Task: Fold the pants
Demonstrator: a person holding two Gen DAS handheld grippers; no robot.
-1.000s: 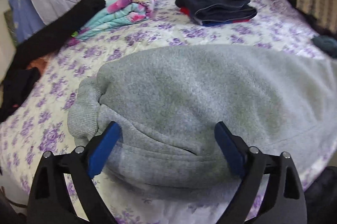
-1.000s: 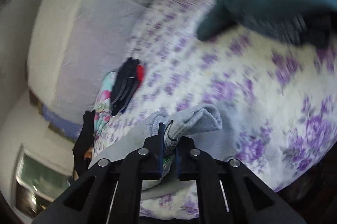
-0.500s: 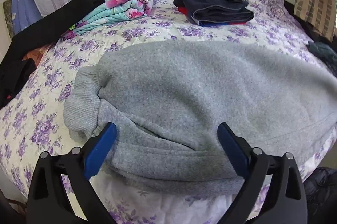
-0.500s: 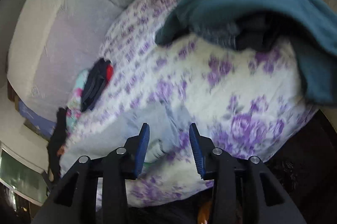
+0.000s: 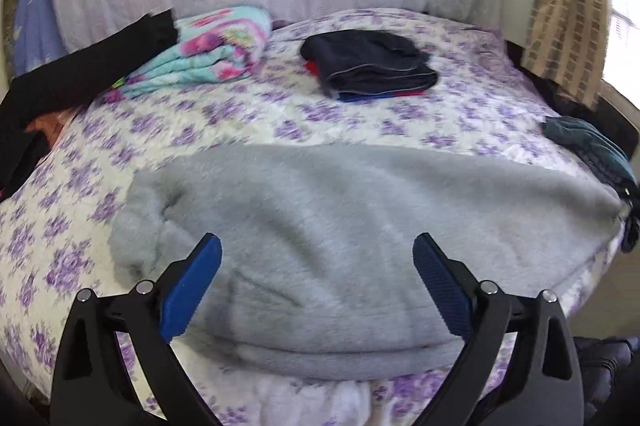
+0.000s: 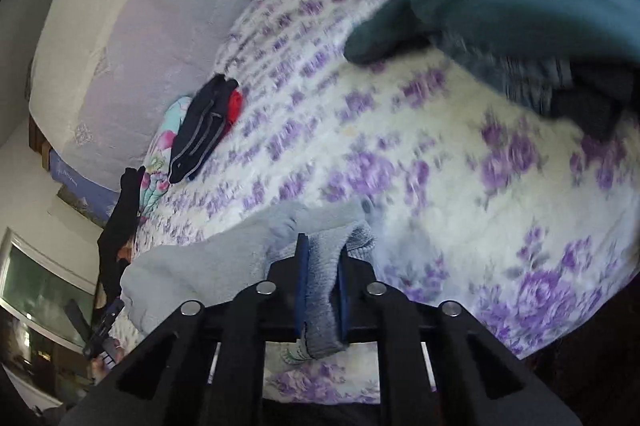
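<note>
Having just closed, the right tongs (image 6: 322, 284) pinch the grey pants' (image 5: 360, 226) cuff; the left tongs (image 5: 316, 286) gape wide.

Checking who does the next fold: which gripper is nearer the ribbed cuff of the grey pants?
Right. The right gripper has its jaws shut on the ribbed cuff; the left gripper hovers open over the grey pants.

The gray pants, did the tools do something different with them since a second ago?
Yes. The right tool let go of the gray pants half a second ago, then its jaws closed again and now pinch the ribbed cuff. The left tool stayed wide open over the pants without gripping, and lifted back a little. The folded dark clothes and colourful blanket stayed put.
</note>
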